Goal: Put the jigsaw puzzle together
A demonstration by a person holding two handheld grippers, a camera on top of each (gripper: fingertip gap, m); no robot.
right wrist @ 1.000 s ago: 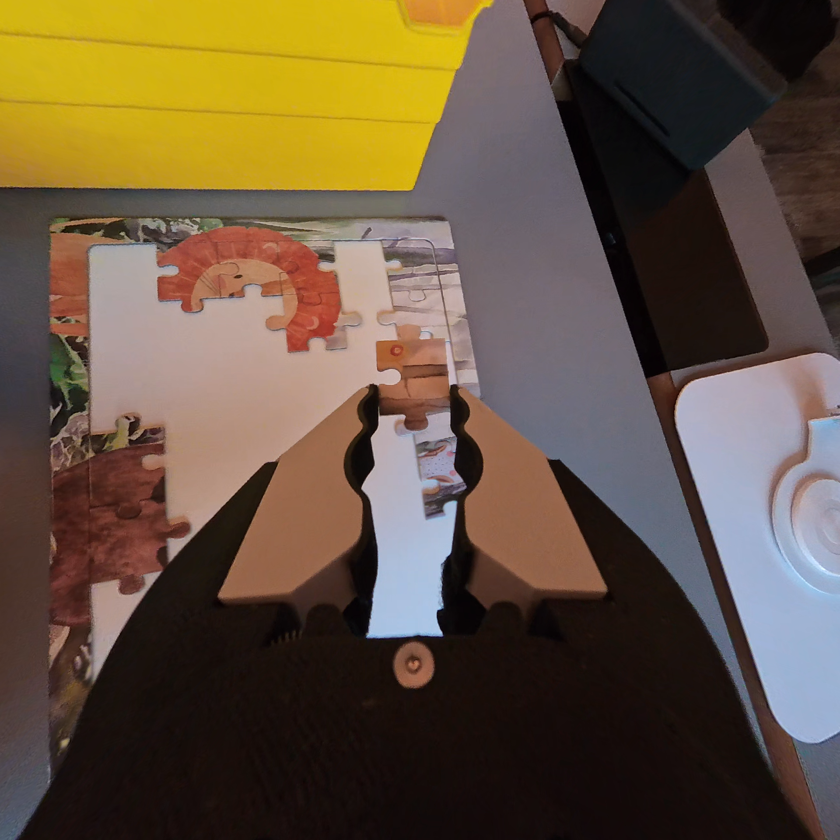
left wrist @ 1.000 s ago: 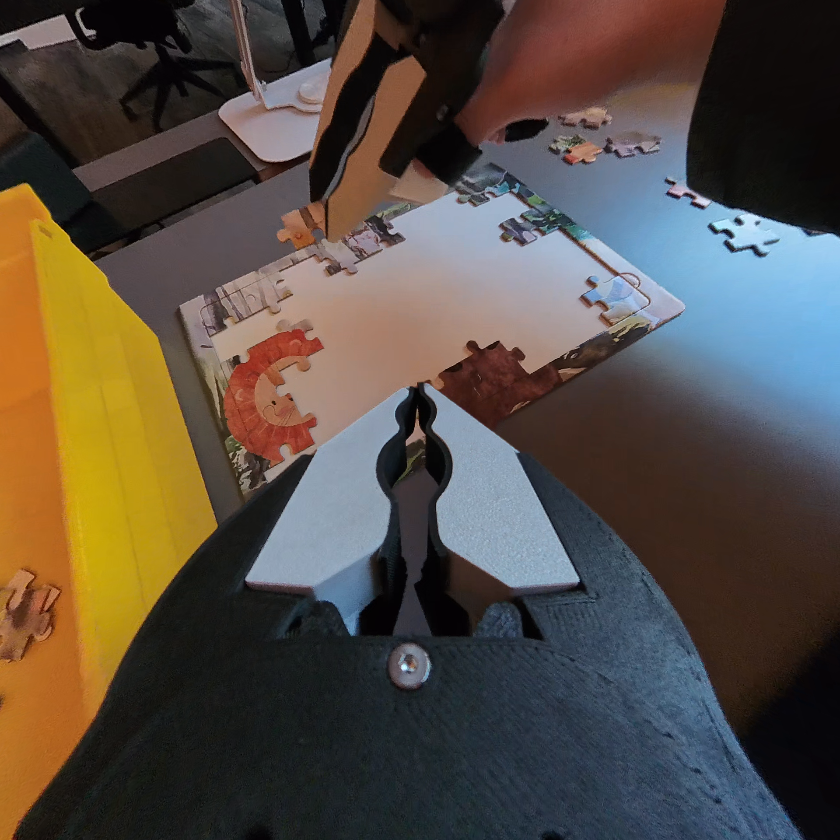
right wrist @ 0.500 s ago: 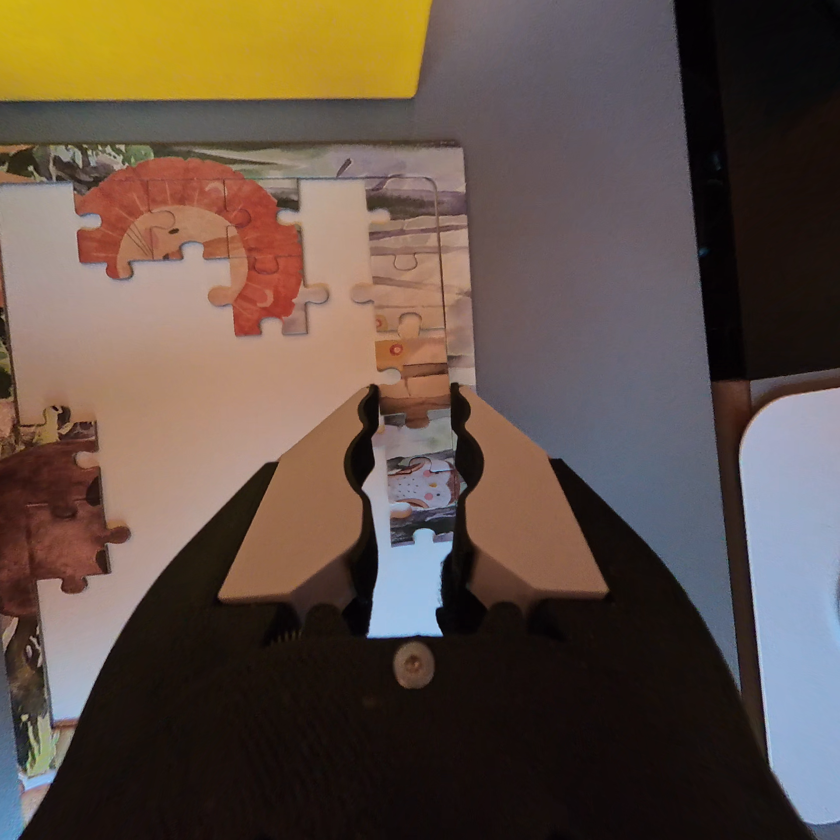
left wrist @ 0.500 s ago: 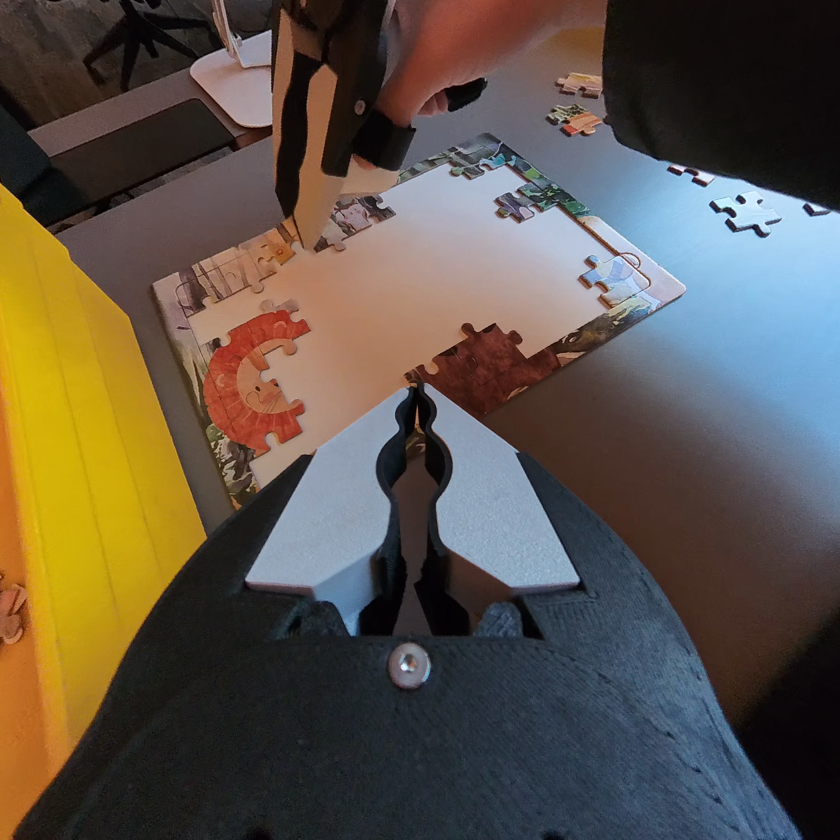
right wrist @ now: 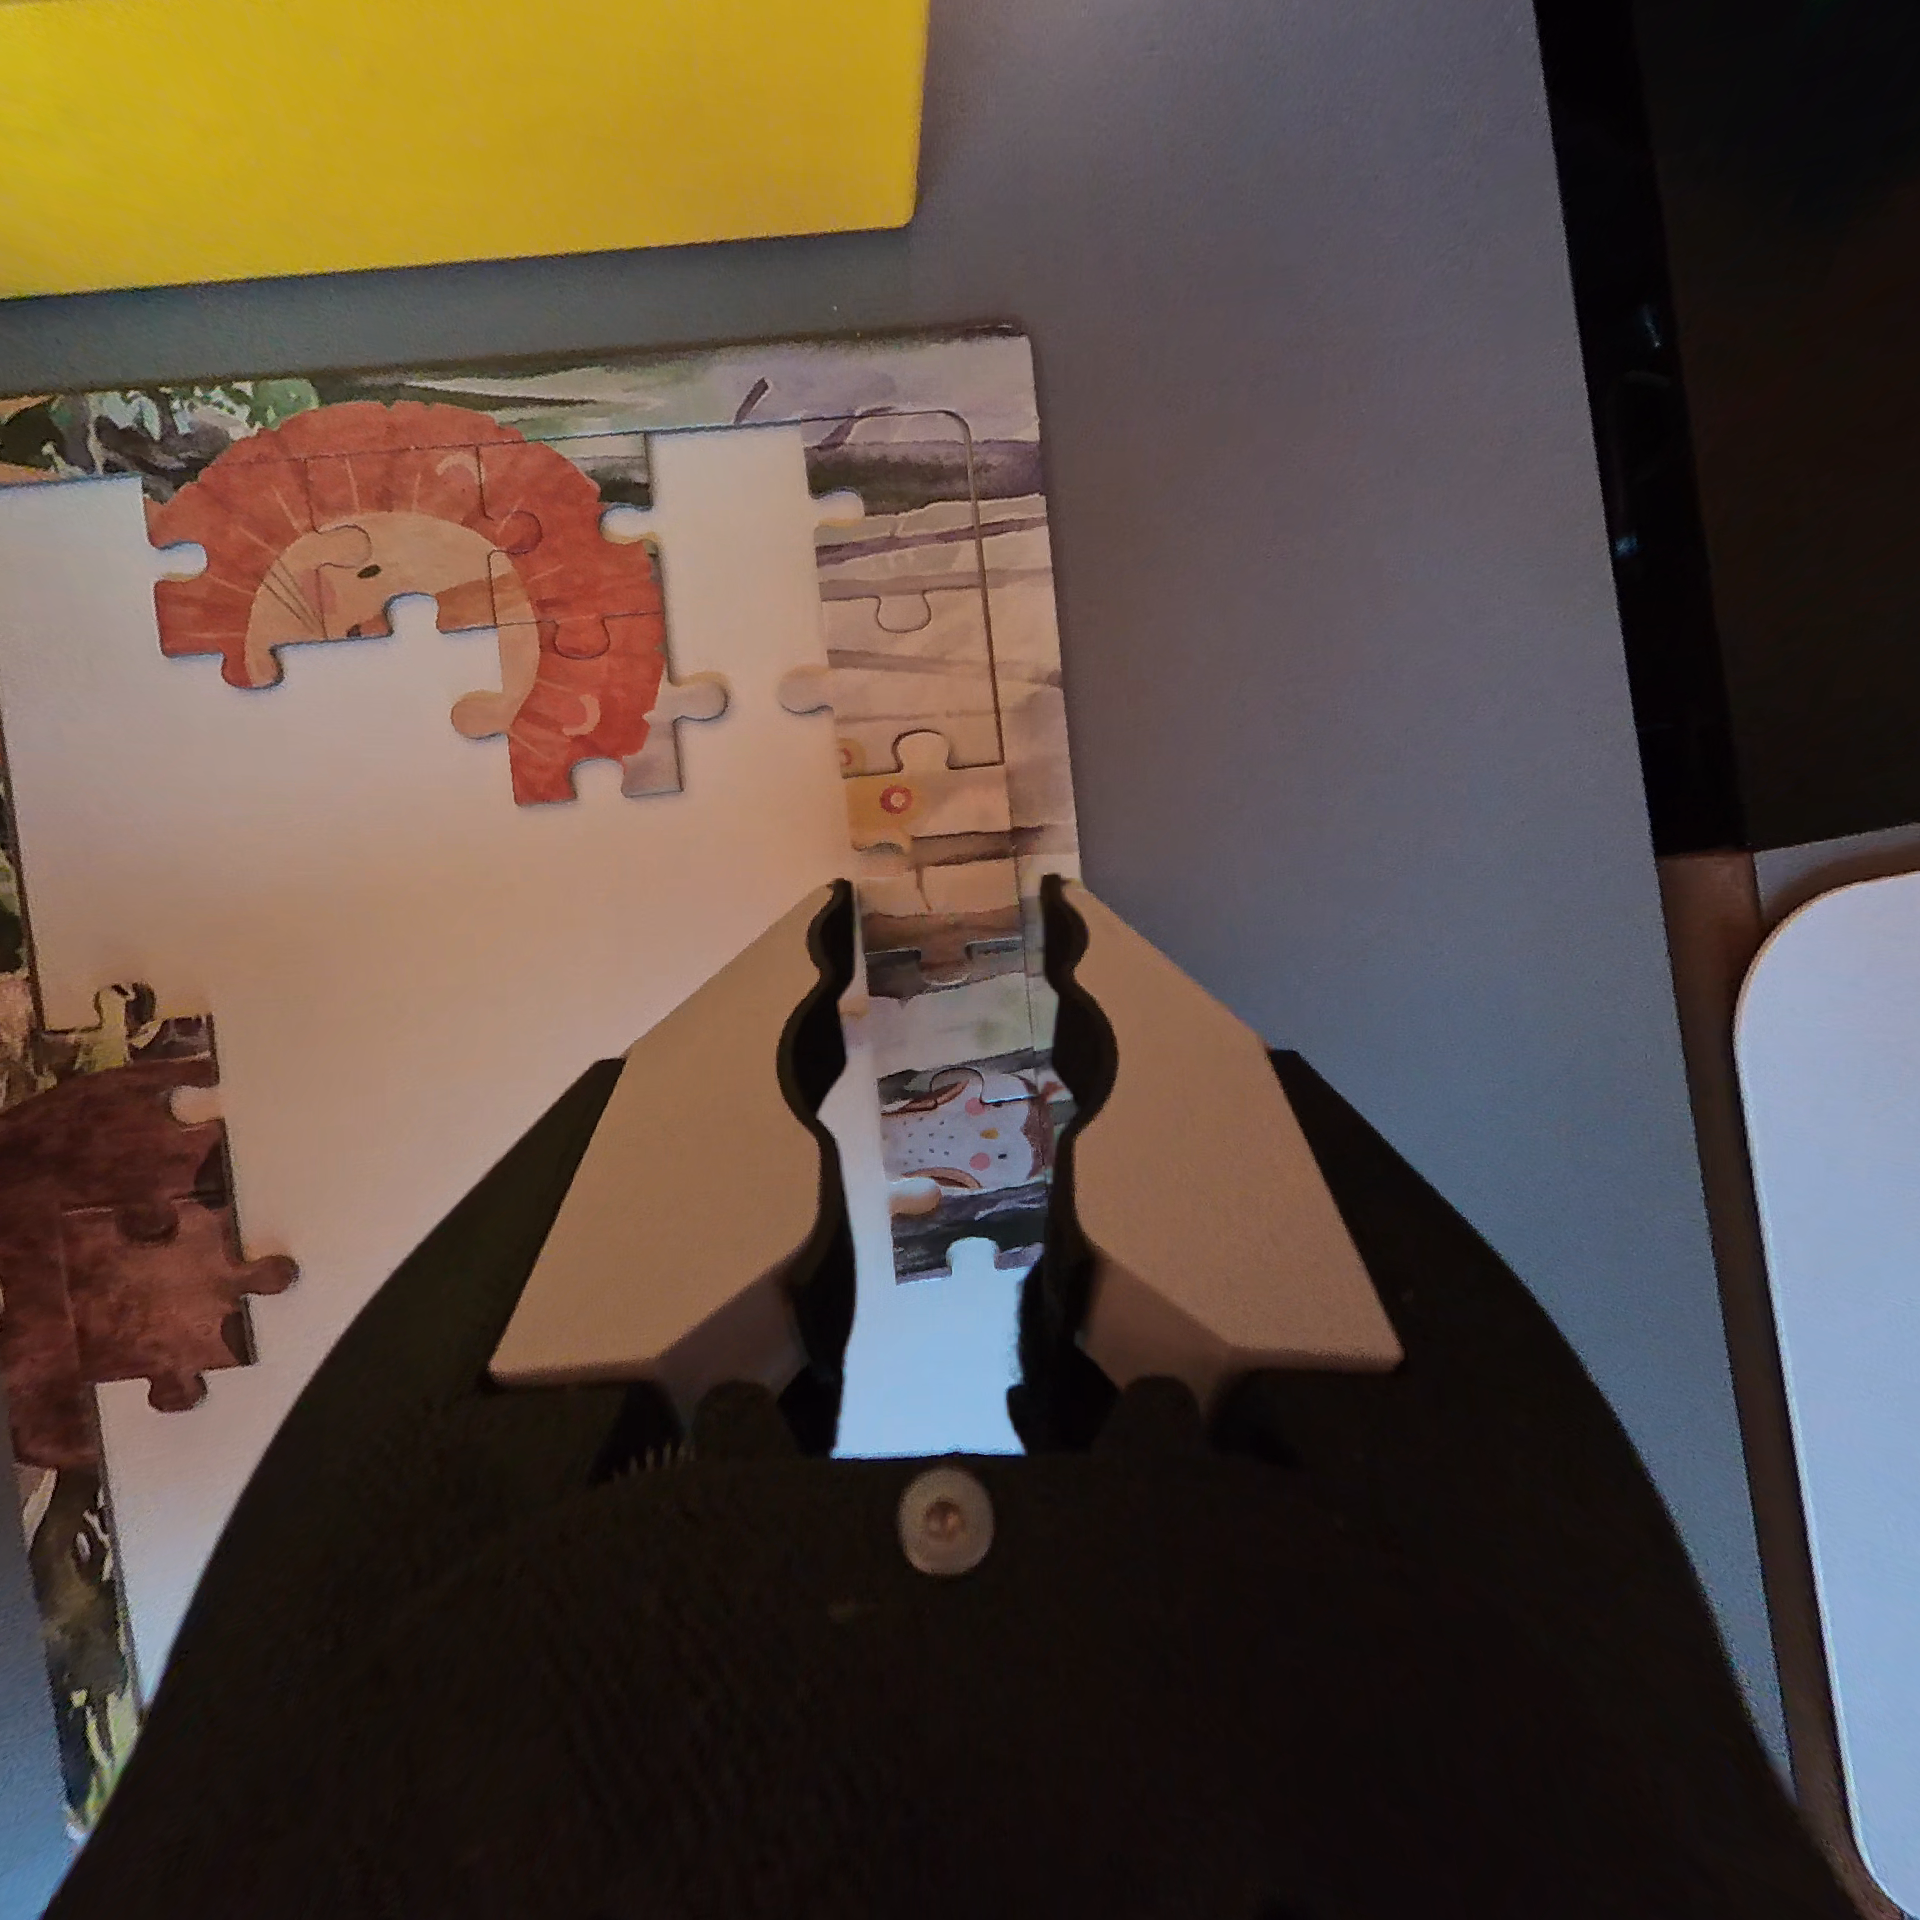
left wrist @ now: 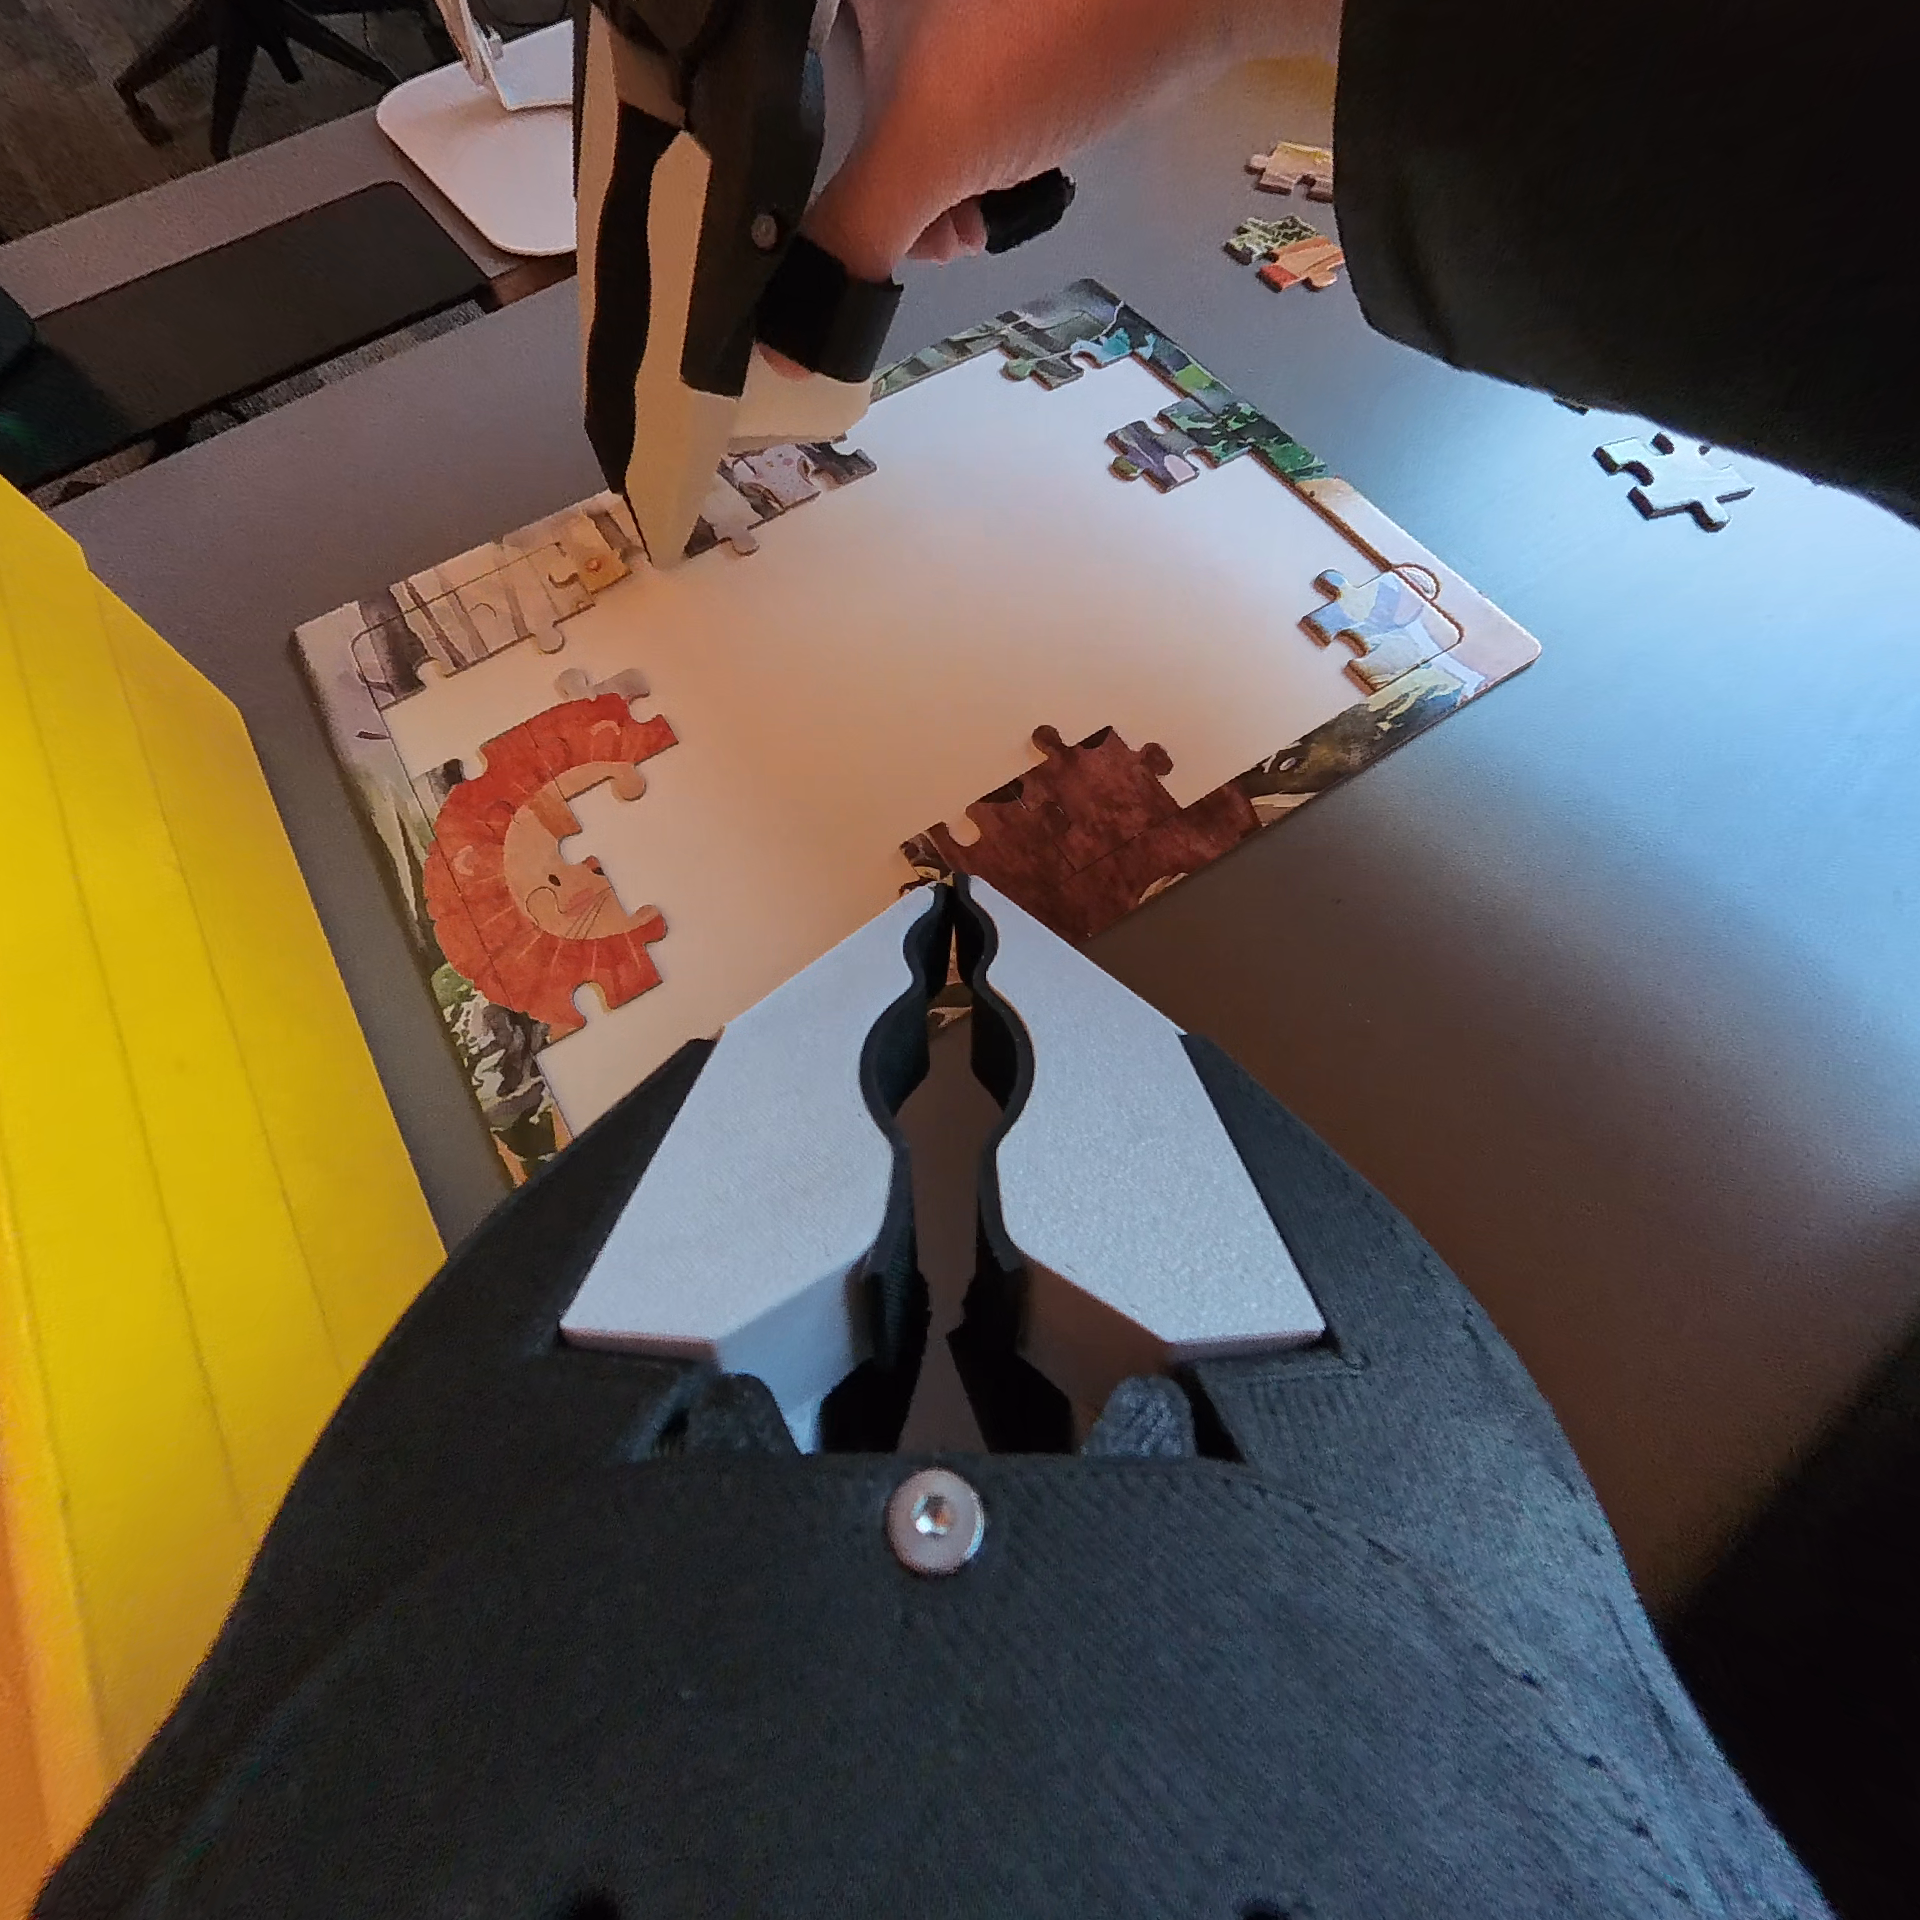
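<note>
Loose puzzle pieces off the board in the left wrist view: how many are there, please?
4: a pale piece farthest, a green piece and an orange piece together nearer, a grey piece nearest; the sleeve may hide more.

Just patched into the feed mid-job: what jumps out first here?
The orange lion, already pieced together at the puzzle board's near-left corner beside the yellow bin. Then the right tongs, open, tips down on the half-filled row of pieces along the board's edge. The left tongs sit shut and empty.
</note>
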